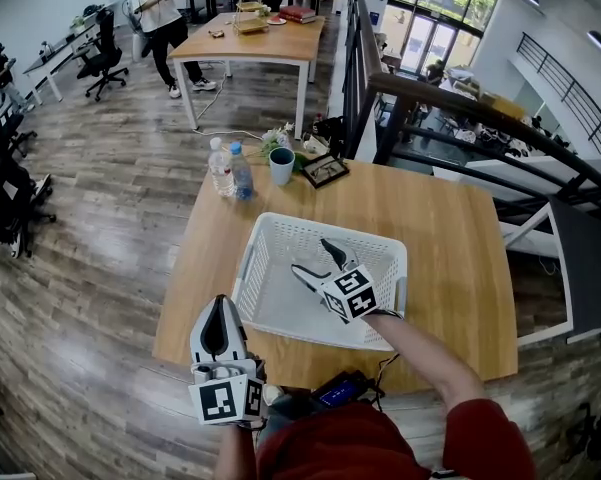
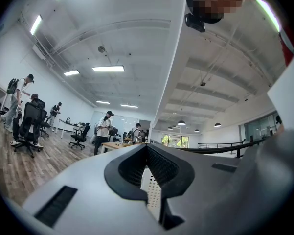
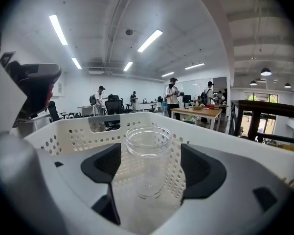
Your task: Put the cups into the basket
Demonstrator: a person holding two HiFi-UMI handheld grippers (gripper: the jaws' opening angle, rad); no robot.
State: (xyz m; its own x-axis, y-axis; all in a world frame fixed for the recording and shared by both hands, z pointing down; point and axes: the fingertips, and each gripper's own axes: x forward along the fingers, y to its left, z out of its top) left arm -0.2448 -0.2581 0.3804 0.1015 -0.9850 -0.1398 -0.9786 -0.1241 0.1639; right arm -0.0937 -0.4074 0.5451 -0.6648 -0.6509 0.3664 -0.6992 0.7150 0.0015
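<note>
A white perforated basket [image 1: 248, 268] sits in the middle of the wooden table [image 1: 450, 258]. My right gripper [image 1: 312, 258] is down inside it, open. In the right gripper view a clear cup [image 3: 147, 146] stands upright on the basket floor between the two pads of my right gripper [image 3: 150, 166], with a small gap on each side. A teal cup [image 1: 281, 165] stands at the table's far edge. My left gripper [image 1: 220, 303] hovers at the table's near left edge, shut and holding nothing. In its own view the left gripper [image 2: 147, 148] points level across the room, and a sliver of basket [image 2: 151, 192] shows between its pads.
Two water bottles [image 1: 230, 170] stand left of the teal cup, with a framed picture [image 1: 325, 171] and small flowers [image 1: 278, 138] beside it. A black railing [image 1: 450, 108] runs behind the table. People, desks and office chairs [image 1: 105, 53] fill the far room.
</note>
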